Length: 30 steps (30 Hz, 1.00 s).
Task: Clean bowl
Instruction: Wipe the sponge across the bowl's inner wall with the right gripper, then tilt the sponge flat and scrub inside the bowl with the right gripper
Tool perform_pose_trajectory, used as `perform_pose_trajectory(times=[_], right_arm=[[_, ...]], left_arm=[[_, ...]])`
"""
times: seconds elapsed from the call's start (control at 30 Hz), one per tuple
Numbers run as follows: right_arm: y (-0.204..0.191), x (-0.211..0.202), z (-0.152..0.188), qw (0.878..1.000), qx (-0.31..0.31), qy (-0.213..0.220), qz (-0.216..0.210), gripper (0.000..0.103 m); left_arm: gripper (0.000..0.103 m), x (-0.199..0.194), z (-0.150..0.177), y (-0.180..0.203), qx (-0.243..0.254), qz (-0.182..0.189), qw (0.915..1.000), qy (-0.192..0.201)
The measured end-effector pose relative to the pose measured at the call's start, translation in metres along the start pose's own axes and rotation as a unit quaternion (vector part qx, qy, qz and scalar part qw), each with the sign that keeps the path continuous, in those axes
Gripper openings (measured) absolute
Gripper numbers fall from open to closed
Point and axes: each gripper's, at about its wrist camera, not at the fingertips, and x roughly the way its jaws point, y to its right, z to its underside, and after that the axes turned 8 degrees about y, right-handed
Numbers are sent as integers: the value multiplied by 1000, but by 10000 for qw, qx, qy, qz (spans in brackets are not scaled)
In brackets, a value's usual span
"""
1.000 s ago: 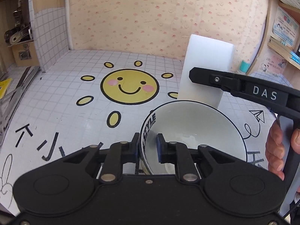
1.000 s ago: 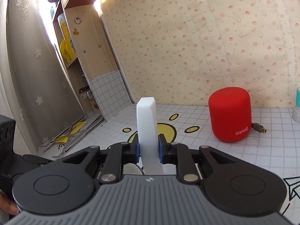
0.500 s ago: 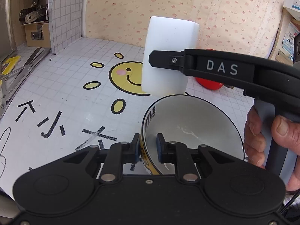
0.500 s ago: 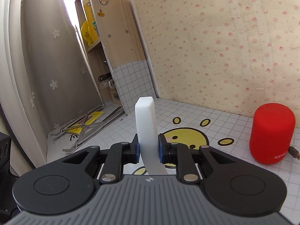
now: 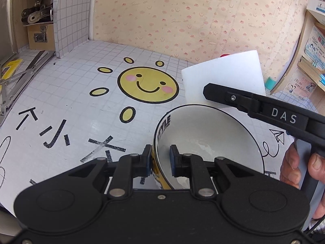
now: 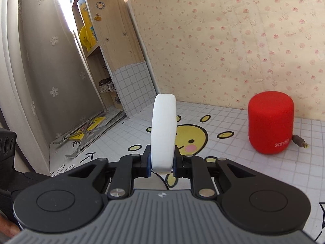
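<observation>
A white bowl [image 5: 207, 142] with a black rim and black lettering on a yellow band sits tilted over the mat. My left gripper [image 5: 160, 158] is shut on the bowl's near-left wall, one pad outside and one inside. A white sponge block [image 5: 223, 79] hangs just beyond the bowl's far rim, pinched edge-on by my right gripper [image 6: 162, 162], which is shut on it. In the left wrist view the right gripper's black finger marked DAS [image 5: 254, 105] crosses over the bowl's right side. The sponge [image 6: 163, 134] stands upright in the right wrist view.
A red cylindrical speaker [image 6: 271, 125] with a cable stands at the back right near the wallpapered wall. A wooden shelf unit [image 6: 113, 46] and a folded metal stand [image 6: 89, 130] lie at the left. Another shelf [image 5: 310, 61] rises on the right. A hand [image 5: 298, 162] grips the right handle.
The sponge swung up and left over the smiley face, then came back right and down behind the bowl's far rim. The bowl stayed gripped; the left view rolled slightly.
</observation>
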Motion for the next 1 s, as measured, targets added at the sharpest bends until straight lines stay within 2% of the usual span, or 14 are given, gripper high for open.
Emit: perform_pose_trajectory(times=[1.0], right_arm=[[-3,-5,-1,9999,61,129,15,24]], left_arm=[[19,0,-1,-2,-25,31,10000,-8]])
